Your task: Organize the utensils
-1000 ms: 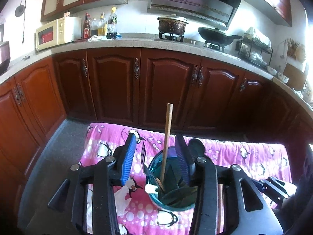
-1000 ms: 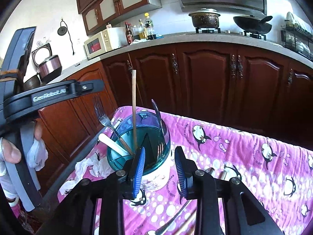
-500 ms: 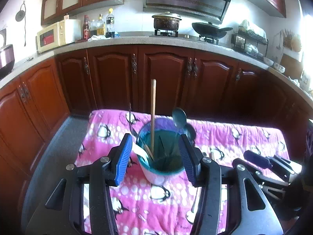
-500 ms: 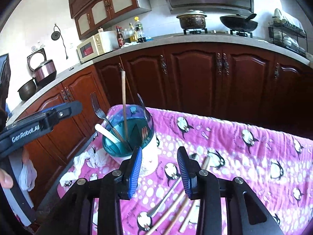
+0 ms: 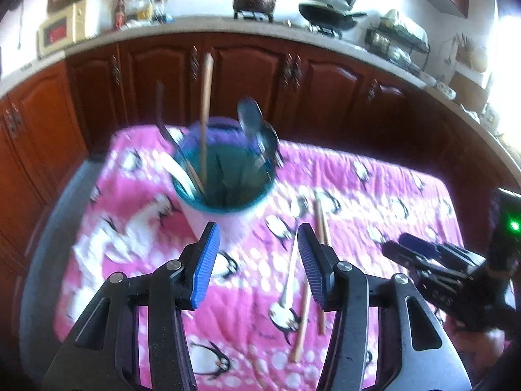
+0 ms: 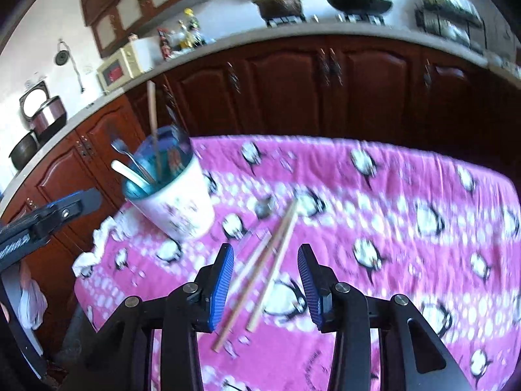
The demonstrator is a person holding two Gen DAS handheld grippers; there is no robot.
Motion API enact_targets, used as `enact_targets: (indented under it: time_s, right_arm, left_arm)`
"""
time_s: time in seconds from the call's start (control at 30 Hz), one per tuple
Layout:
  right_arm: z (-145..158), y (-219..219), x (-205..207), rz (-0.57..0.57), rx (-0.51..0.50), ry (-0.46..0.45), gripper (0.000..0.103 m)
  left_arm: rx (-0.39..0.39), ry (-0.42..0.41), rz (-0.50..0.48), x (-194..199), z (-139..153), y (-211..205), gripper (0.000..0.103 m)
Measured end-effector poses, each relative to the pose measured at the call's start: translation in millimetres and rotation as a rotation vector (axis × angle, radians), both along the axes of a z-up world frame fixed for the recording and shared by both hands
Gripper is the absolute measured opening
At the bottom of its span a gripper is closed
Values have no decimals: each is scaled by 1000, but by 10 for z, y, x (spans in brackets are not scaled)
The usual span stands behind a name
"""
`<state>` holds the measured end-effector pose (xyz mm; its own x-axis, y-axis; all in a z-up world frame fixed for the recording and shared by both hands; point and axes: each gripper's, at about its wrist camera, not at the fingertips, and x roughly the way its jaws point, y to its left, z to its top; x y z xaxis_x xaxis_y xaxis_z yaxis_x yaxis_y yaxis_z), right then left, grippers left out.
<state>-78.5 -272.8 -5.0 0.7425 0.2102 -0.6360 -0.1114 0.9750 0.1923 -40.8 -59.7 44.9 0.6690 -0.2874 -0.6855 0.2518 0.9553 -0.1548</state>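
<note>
Jaws of both grippers spread wide, nothing held between them. Left gripper (image 5: 257,260) hovering above the pink penguin cloth (image 5: 390,195) on the surface, just near of the utensil cup (image 5: 224,192). Right gripper (image 6: 265,280) low over the same cloth, blue pads either side of the loose chopsticks (image 6: 273,254), not touching them. Cup standing upright toward the far left of the cloth, white outside, teal inside, holding one upright chopstick (image 5: 205,114), a fork (image 6: 125,156), a white-handled utensil (image 6: 125,171) and dark spoons (image 5: 252,123). Loose chopsticks lying crossed on the cloth right of the cup, beside a metal spoon (image 5: 288,280) with its bowl toward the near edge. White crumpled tissue (image 6: 97,241) at the cloth's left edge. Much motion blur throughout. Wooden cabinets (image 6: 293,81) along the far side.
</note>
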Motion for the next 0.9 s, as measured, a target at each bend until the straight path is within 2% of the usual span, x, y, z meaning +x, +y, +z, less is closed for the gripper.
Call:
enact_targets:
  time_s: [0.3,0.57,0.7,0.77,0.83,0.9]
  right_arm:
    - [-453,-151,380,17,122,145,39]
    - [-526,-252,663,3,152,176,38]
    - [-527,-312,786,1,155,183,38]
    - [-529,-333,832,1,155,183,38]
    - [-532,-354,890,5,157,185,38]
    - [-550,-351,955,9,154,189,38]
  left_arm:
    - [19,124,-59,112,-621,-321,49]
    - [49,210,-57,472,-1089,-563,45]
    - [98,251,-87,552,-1292,-709,35]
    - [125,227,-82,551,-1305,-734,27]
    - [113,233,-80,566,-1297,-716,7]
    - [99,246,-77,551,-1276,-668,6]
